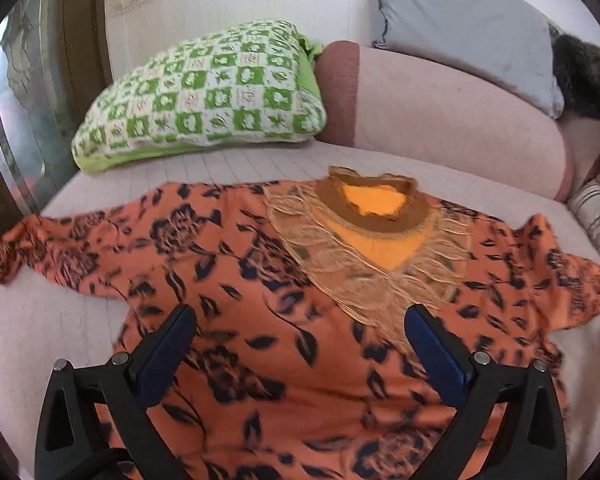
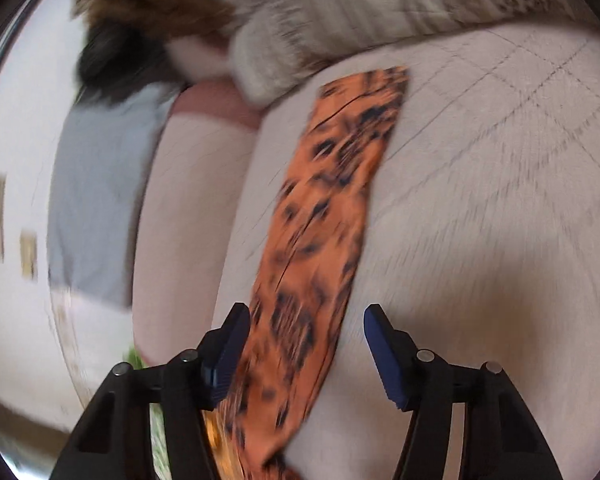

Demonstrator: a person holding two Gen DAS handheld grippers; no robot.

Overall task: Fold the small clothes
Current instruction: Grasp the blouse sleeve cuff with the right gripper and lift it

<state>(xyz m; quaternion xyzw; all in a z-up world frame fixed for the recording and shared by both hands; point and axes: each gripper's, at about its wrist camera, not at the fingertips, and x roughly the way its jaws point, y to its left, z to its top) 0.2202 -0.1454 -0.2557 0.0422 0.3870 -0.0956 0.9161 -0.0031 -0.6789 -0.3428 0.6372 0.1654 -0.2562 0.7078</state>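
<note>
An orange top with a dark floral print (image 1: 260,280) lies spread flat on a pale sofa seat (image 1: 100,184), both sleeves out. Its neck has a brown collar and a fringed tan yoke (image 1: 376,240). My left gripper (image 1: 300,320) is open and empty above the top's chest. In the right wrist view, which is motion-blurred, the top's right sleeve (image 2: 324,220) stretches away over the seat (image 2: 480,220). My right gripper (image 2: 306,324) is open over the sleeve near the shoulder, holding nothing.
A green and white checked pillow (image 1: 204,96) lies at the back left. A pink bolster (image 1: 440,116) and a grey cushion (image 1: 460,28) line the back. A pile of striped and furry fabric (image 2: 340,12) sits beyond the right sleeve's end.
</note>
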